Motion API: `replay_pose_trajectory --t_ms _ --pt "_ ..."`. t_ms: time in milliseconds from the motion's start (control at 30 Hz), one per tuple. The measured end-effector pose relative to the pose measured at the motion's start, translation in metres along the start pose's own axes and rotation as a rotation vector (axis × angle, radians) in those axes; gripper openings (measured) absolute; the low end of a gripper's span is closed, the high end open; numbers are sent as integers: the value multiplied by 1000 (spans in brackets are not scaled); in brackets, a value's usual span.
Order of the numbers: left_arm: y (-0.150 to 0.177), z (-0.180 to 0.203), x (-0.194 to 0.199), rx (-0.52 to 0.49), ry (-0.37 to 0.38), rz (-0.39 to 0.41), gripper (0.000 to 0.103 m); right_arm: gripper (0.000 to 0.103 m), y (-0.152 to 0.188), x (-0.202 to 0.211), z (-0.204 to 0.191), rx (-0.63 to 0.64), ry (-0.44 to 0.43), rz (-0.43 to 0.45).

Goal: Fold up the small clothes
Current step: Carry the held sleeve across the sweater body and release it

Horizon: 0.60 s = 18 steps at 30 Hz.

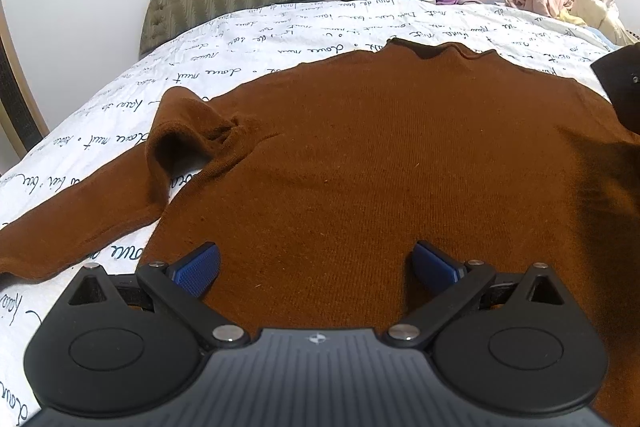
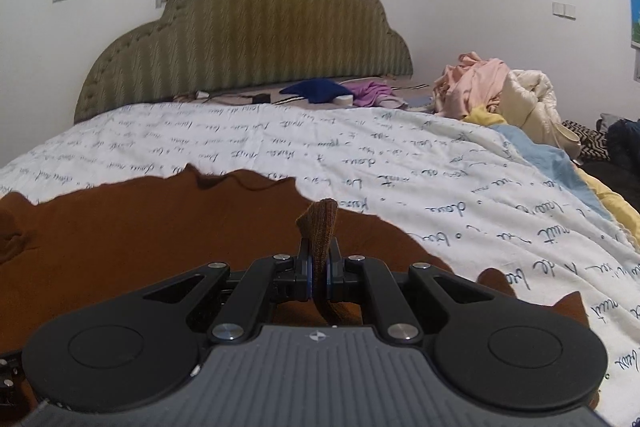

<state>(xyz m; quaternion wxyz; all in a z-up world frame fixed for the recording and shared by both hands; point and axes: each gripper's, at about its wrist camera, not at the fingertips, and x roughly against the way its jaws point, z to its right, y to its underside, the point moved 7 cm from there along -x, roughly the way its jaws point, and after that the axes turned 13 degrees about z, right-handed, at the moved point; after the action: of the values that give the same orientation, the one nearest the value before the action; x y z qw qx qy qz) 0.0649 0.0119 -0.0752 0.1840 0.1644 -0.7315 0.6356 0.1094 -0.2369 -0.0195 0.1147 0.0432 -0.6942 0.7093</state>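
**Brown sweater flat on bed, cuff pinched on the right**

A padded headboard (image 2: 248, 39) backs the bed; a clothes pile (image 2: 496, 91) sits at the far right corner, blue and purple garments (image 2: 340, 93) near the headboard. The sweater (image 1: 380, 155) lies spread on the lettered quilt (image 2: 280, 139), its left sleeve (image 1: 80, 227) bent outward. The left gripper (image 1: 316, 267) hovers over the hem, jaws wide, nothing between. The right gripper (image 2: 319, 277) is clamped on the ribbed cuff (image 2: 320, 223), which sticks up above the sweater.
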Motion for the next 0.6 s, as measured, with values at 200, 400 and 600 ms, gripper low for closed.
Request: replay_pose_trajectory --t_ms 200,400,600 --pt "-2 -1 2 2 12 -6 103 11 -3 -10 -16 18 -22 -15" --pt "-5 -8 8 30 42 -22 103 11 -9 -24 -43 43 -54 -29" --pt "-8 -20 14 87 59 -36 103 11 -11 -41 -80 53 -113 -52"
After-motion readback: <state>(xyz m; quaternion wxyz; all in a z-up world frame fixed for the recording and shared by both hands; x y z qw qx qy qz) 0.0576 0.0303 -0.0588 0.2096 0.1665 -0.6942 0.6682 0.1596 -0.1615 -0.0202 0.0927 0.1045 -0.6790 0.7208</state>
